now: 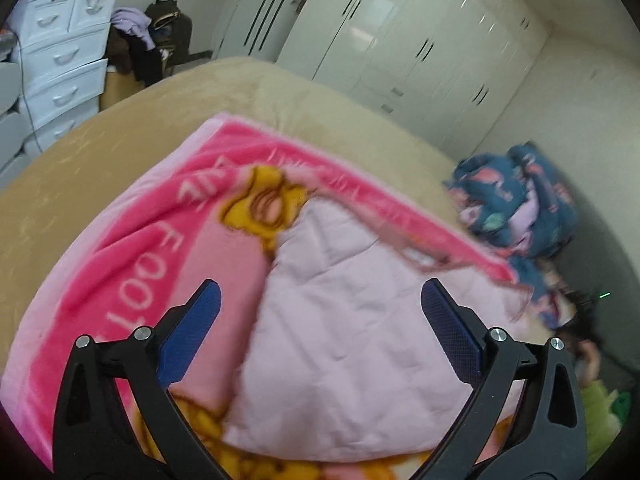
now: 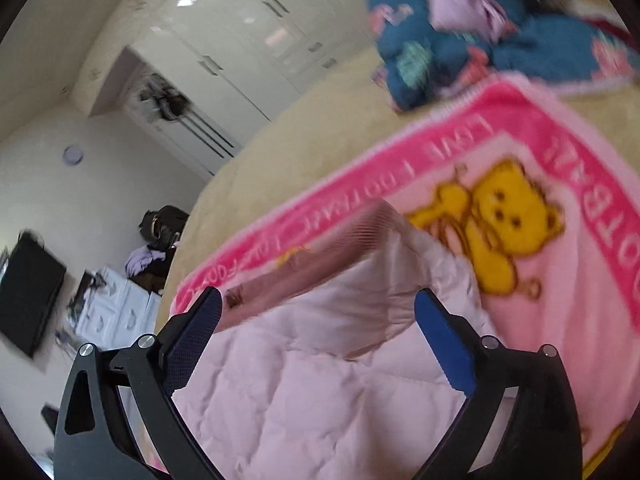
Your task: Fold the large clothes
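Both the left gripper and right gripper gaped wide apart – empty – above the pale pink quilted garment at lower centre

Just ahead of my left tool and below its spread fingers, I see a pale pink quilted garment lying creased and partly folded. From my right tool the same garment lies between and beyond the fingers, untouched, its darker ribbed hem turned up at the far edge.
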A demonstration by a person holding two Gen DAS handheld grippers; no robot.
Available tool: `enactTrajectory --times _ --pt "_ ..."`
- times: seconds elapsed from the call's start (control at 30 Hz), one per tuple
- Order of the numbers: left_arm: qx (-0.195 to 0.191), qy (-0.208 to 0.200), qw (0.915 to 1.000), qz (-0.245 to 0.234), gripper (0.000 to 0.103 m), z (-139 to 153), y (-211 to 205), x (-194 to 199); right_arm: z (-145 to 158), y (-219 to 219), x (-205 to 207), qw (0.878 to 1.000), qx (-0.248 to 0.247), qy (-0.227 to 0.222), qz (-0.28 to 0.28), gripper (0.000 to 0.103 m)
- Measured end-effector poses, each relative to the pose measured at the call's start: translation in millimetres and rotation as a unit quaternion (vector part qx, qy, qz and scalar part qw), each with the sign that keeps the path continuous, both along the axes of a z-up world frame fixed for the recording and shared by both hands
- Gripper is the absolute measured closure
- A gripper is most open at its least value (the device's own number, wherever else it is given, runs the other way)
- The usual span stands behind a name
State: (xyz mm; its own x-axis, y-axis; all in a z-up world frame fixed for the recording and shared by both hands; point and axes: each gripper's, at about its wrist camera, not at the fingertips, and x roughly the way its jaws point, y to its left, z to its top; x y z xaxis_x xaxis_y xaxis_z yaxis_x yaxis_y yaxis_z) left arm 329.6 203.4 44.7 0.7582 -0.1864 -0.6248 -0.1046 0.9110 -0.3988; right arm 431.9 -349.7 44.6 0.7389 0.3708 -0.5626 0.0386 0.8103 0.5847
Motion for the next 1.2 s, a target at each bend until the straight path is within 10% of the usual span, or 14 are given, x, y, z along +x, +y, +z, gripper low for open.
enactTrajectory --times 0.27,0.57,0.63,0.7,0.8,1.2 --pt "0.026 0.037 0.9978 -0.048 0.009 -51 -7 3 -15 7 -56 0.979 -0.2 -0.018 0.015 0.004" --pt "-0.023 0.077 0.9941 -0.073 0.009 -97 -9 3 -78 6 -64 0.978 -0.194 0.036 0.063 0.006" --pt "-0.008 0.061 0.9955 -0.072 0.009 -98 -14 -1 -85 11 -66 0.977 -0.199 0.036 0.068 0.037" --pt "0.014 0.047 0.9964 -0.069 0.054 -96 -21 -3 -88 16 -69 0.975 -0.209 0.038 0.062 0.064" --pt "0.074 0.034 0.9945 -0.066 0.082 -88 -38 -2 -78 20 -75 0.974 -0.22 0.021 0.04 0.081" --pt "0.129 -0.035 0.9903 -0.038 0.09 -42 -50 33 -68 14 -16 0.978 -0.202 0.013 -0.048 0.086"
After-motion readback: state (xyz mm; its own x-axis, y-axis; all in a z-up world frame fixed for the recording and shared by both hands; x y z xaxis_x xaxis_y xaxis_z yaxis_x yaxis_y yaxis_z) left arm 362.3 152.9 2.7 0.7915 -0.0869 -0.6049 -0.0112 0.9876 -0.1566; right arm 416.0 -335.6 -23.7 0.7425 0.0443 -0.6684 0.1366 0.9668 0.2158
